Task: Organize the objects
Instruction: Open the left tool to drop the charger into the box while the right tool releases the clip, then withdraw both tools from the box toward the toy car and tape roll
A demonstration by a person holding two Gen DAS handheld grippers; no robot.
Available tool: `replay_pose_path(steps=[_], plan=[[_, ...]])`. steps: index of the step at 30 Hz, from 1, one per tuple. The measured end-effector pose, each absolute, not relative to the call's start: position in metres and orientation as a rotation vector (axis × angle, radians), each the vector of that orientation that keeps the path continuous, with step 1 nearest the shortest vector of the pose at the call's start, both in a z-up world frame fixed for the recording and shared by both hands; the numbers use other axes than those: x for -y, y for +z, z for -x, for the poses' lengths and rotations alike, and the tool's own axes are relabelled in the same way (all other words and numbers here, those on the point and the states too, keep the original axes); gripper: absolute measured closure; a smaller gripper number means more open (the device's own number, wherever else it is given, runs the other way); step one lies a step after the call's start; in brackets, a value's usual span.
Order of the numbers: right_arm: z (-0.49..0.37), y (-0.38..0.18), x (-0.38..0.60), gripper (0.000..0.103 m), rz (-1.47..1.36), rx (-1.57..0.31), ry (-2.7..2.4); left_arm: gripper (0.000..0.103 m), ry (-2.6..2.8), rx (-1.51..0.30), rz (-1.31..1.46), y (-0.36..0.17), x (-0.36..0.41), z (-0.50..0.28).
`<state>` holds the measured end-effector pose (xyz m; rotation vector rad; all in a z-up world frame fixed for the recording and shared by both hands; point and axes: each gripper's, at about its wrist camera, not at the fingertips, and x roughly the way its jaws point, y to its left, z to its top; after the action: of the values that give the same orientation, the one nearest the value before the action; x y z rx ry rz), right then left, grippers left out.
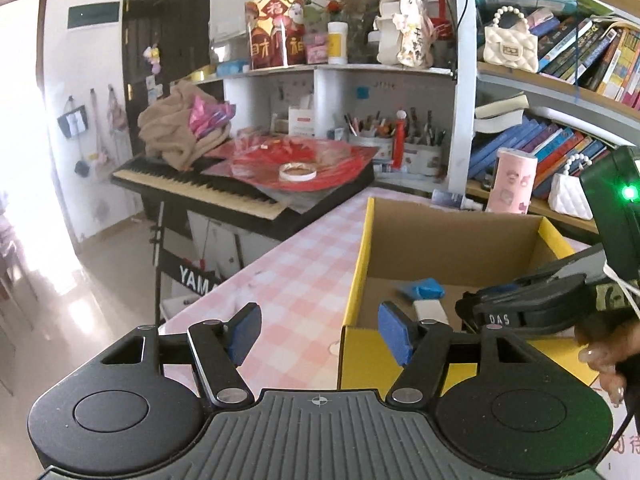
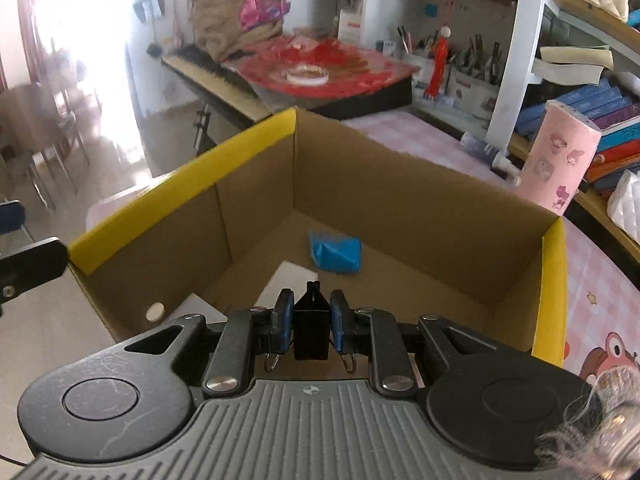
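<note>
- White plastered wall (image 1: 86, 60), small bags hung on hooks along it.
- Dark brown panelled wooden door (image 1: 166, 20) at the far end of that wall.
- Glossy beige tiled floor (image 1: 80, 304), strong glare from a blown-out bright opening (image 1: 20, 128) on the left.
- Black electronic keyboard on a stand (image 1: 200, 184), beige crumpled cloth (image 1: 176, 132) and red plastic sheets piled on top.
- White shelving unit (image 1: 340, 76) with cubbies, pen cups inside, ornaments on top.
- Wooden bookshelf (image 1: 560, 80) on the right, packed with books.
- Pink-and-white checked tablecloth (image 1: 288, 264) covers the table.
- Dining chairs (image 2: 44, 140) show dimly in the right wrist view.
</note>
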<state>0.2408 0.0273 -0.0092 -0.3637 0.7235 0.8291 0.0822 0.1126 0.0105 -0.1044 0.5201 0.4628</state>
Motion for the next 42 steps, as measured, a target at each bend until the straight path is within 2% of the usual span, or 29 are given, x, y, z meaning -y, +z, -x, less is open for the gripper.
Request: replay_pose_path(steps=[4,7,8,10,11,17,22,29,35,39,42], plan=[[-0.240,-0.009,-0.027,0.085,0.367,-0.741,0.829,0.037,0.452,-0.523,0.103,0.010,-0.113,-0.077],[-0.236,-0.008,-0.022,0.085,0.345,-0.743,0.813,0.032,0.453,-0.528,0.104,0.009,-0.113,-0.075],[-0.236,-0.007,-0.021,0.083,0.329,-0.740,0.804,0.032,0.454,-0.528,0.103,0.009,-0.113,-0.074],[-0.232,-0.004,-0.017,0.071,0.309,-0.722,0.784,0.031,0.452,-0.525,0.107,0.010,-0.114,-0.072],[-0.228,-0.002,-0.015,0.069,0.301,-0.706,0.776,0.031,0.450,-0.522,0.112,0.011,-0.115,-0.070],[-0.206,0.019,0.005,0.069,0.230,-0.625,0.729,0.023,0.421,-0.503,0.127,0.013,-0.115,-0.066],[-0.186,0.036,0.026,0.064,0.192,-0.561,0.675,0.016,0.380,-0.483,0.111,0.015,-0.110,-0.061],[-0.152,0.040,0.051,0.058,0.179,-0.534,0.599,0.014,0.326,-0.498,0.106,0.011,-0.108,-0.049],[-0.124,0.025,0.058,0.051,0.151,-0.581,0.476,0.014,0.285,-0.547,0.087,0.005,-0.106,-0.038],[-0.107,0.016,0.059,0.041,0.162,-0.607,0.417,0.012,0.259,-0.579,0.070,0.000,-0.103,-0.029],[-0.092,0.009,0.061,0.041,0.172,-0.629,0.398,0.011,0.238,-0.597,0.064,-0.004,-0.101,-0.020]])
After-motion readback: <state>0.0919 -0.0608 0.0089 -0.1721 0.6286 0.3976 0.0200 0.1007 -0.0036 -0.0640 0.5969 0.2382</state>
